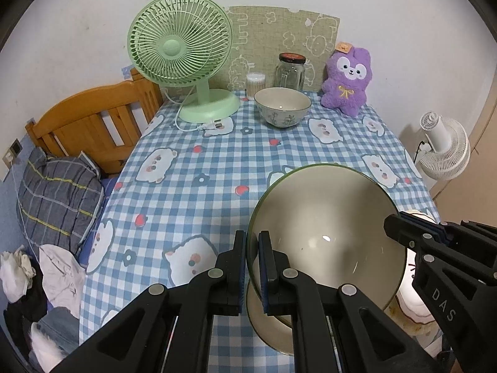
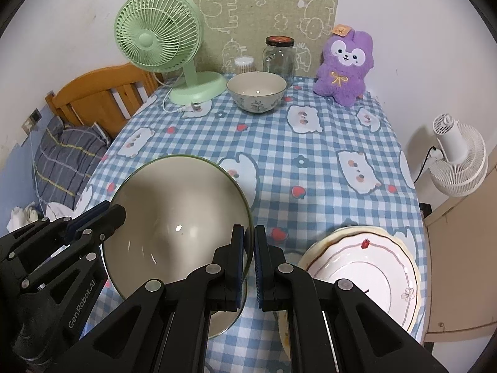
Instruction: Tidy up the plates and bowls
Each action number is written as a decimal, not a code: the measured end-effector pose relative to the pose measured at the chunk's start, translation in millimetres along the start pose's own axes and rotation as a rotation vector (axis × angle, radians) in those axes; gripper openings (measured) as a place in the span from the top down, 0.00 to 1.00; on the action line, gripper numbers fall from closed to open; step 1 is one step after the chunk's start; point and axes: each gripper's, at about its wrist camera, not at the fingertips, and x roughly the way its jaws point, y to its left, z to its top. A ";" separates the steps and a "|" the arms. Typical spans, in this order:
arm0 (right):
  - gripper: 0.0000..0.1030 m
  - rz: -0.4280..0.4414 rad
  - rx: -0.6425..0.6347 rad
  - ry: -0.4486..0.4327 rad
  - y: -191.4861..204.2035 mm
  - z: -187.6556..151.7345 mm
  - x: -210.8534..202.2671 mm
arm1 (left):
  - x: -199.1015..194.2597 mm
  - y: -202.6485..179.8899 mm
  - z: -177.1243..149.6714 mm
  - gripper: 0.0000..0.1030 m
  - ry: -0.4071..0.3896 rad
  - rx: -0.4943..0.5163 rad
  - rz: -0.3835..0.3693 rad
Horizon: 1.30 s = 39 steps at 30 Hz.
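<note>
The left gripper (image 1: 252, 250) and the right gripper (image 2: 250, 245) are each clamped shut on opposite rim edges of the large bowl (image 1: 326, 236), which hangs tilted and clear of the checked tablecloth (image 1: 202, 168). Relative to that bowl, the small patterned bowl (image 2: 256, 93) stands well apart toward the wall, unstacked, and the stacked plates (image 2: 366, 267) lie just beside it. Judged from this, the plates are grouped; nesting the bowls remains.
</note>
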 end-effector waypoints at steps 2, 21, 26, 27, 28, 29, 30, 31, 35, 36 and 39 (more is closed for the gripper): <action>0.91 -0.002 -0.001 -0.001 0.8 -3.2 -0.5 | -0.6 1.1 -2.9 0.96 0.004 -0.001 -0.007; 0.91 0.015 -0.010 0.063 4.6 -35.8 19.3 | 16.0 2.0 -35.0 0.96 0.061 0.027 -0.005; 0.91 0.016 -0.005 0.084 3.7 -41.1 27.7 | 23.8 2.5 -42.1 0.96 0.082 0.030 -0.014; 0.91 0.017 -0.004 0.087 3.7 -41.5 28.8 | 25.5 2.5 -43.2 0.96 0.085 0.030 -0.016; 0.91 0.017 -0.004 0.090 4.3 -42.6 30.2 | 26.4 2.4 -43.8 0.96 0.086 0.031 -0.016; 0.91 0.018 -0.004 0.092 4.1 -43.6 31.5 | 27.4 2.0 -44.6 0.96 0.086 0.033 -0.015; 0.91 0.018 -0.004 0.092 4.2 -44.4 32.6 | 28.2 2.0 -45.0 0.96 0.085 0.033 -0.014; 0.91 0.015 -0.007 0.088 4.6 -44.5 32.7 | 28.2 1.3 -45.2 0.96 0.080 0.037 -0.012; 0.91 0.012 -0.014 0.085 4.7 -43.7 34.0 | 30.0 1.4 -47.3 0.96 0.068 0.044 -0.004; 0.91 0.013 -0.013 0.085 5.3 -43.6 34.0 | 29.8 1.1 -46.5 0.95 0.066 0.046 -0.001; 0.91 0.011 -0.015 0.081 6.3 -43.2 34.2 | 30.3 -0.6 -46.9 0.95 0.057 0.057 0.013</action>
